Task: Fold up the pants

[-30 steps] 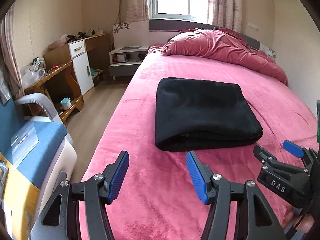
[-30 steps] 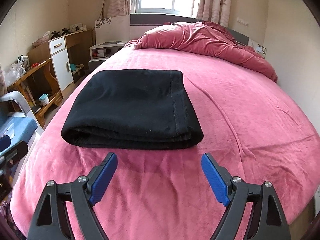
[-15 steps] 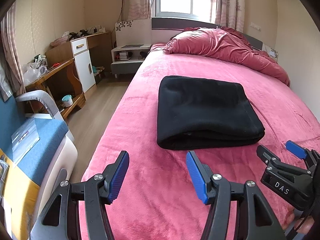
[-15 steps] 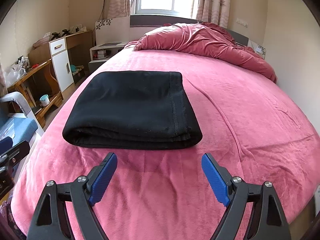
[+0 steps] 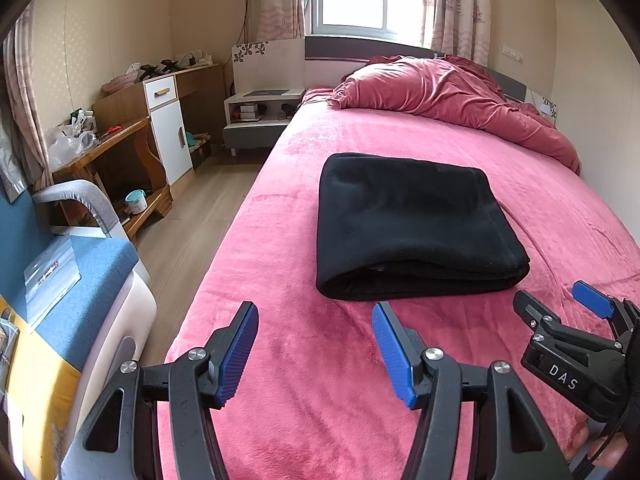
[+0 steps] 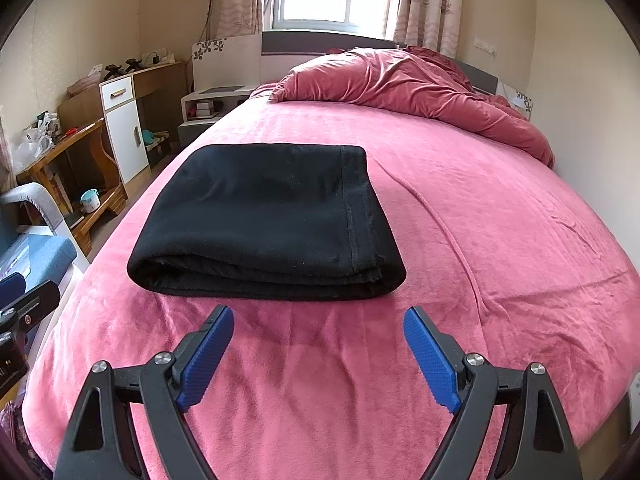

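Both claws hung spread and empty: the right claw [image 6: 316, 320] faced the folded black pants [image 6: 264, 216] on the bed [image 6: 500, 220] squarely, while the left claw [image 5: 316, 318] sat off their left corner.

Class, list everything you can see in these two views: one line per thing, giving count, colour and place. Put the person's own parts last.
pants: one, black, folded, lying on the bed
bed cover: one, pink, under the pants
duvet: one, dark pink, bunched at the bed's far end
desk: one, wooden, along the left wall
cabinet: one, white, beside the desk
chair: one, blue seat, near left
left tool: one, black, blue pads, open, empty
right tool: one, black, blue pads, open, empty
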`<state>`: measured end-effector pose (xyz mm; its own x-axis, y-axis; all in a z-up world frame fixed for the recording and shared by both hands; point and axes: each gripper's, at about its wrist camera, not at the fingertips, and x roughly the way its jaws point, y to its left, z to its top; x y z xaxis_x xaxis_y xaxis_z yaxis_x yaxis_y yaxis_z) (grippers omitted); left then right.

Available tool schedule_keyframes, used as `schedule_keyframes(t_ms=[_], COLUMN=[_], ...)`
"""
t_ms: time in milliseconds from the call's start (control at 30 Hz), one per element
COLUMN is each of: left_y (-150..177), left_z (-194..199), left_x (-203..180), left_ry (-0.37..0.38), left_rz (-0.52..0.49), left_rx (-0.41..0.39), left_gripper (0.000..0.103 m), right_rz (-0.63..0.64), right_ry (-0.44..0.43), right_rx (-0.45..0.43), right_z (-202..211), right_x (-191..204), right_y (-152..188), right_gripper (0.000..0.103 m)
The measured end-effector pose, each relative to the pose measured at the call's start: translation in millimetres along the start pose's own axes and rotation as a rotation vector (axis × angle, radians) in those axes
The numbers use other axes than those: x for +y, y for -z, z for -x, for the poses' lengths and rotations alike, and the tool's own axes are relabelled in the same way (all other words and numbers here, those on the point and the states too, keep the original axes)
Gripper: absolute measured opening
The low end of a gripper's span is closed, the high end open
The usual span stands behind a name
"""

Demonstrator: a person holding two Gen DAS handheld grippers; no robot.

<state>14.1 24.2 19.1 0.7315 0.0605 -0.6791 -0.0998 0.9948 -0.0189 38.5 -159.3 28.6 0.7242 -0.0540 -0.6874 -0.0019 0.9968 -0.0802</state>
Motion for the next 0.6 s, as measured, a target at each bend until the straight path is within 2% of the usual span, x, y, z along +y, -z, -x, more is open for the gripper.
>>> schedule_keyframes(t_ms=[500,600], left_y=[0.0,0.5], left_z=[-0.3,-0.5], left_x=[1.4,0.7], left_ry=[0.009,0.001], left_rz=[0.000,-0.006], left_rx=[0.012,-0.006], left_gripper=[0.061,0.061], right_rz=[0.002,0.002], right_ry=[0.003,0.003], right_rx=[0.004,0.011], right_z=[-1.2,-3.6], right_x=[0.2,0.5], right_y=[1.9,4.4], right_gripper=[0.088,0.088])
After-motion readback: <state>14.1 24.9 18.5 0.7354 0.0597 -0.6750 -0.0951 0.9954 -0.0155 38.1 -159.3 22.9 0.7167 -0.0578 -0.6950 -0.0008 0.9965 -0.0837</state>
